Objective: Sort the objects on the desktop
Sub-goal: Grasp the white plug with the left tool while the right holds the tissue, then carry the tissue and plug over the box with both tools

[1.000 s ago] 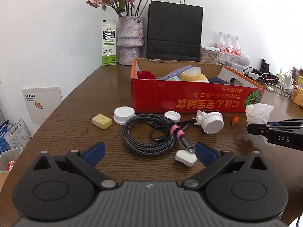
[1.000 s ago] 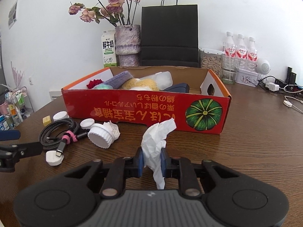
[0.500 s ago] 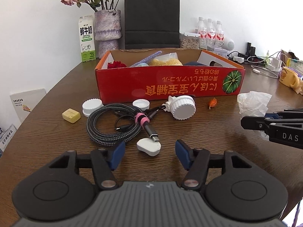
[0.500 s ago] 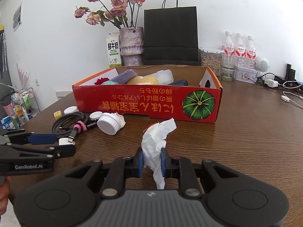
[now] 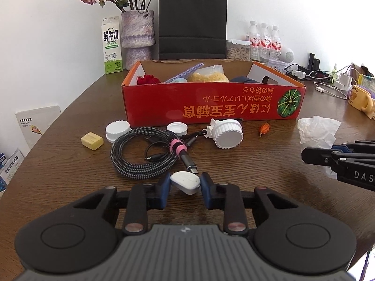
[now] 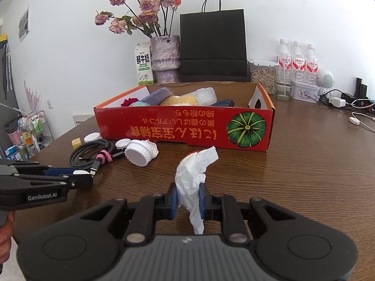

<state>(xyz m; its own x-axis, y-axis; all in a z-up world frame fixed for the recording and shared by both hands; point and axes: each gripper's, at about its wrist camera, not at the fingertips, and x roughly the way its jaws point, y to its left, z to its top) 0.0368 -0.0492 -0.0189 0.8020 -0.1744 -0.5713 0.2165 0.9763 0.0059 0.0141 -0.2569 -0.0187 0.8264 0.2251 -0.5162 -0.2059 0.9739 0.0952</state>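
My left gripper point(image 5: 184, 180) has its jaws closing on a small white plug point(image 5: 185, 183) that lies on the brown table, and both blue pads touch its sides. Just beyond the plug lie a coiled braided cable point(image 5: 140, 157), a yellow block point(image 5: 92, 141), white lids point(image 5: 118, 130) and a big white cap point(image 5: 228, 134). The right gripper point(image 6: 188, 197) is shut on a crumpled white tissue point(image 6: 196, 164), held just above the table in front of the red cardboard box point(image 6: 164, 126). That box holds several items. From the right wrist view the left gripper point(image 6: 80, 175) shows at the left.
Behind the box stand a vase of dried flowers point(image 5: 138, 39), a milk carton point(image 5: 112, 44), a black paper bag point(image 5: 192, 23) and water bottles point(image 5: 263, 39). A yellow mug point(image 5: 359, 98) and charger cables point(image 5: 328, 86) crowd the right. An orange scrap point(image 5: 264, 128) lies near the box.
The left jaws have gone from wide apart to closed around the white plug, and the left gripper has shifted over it. The right gripper still holds the tissue.
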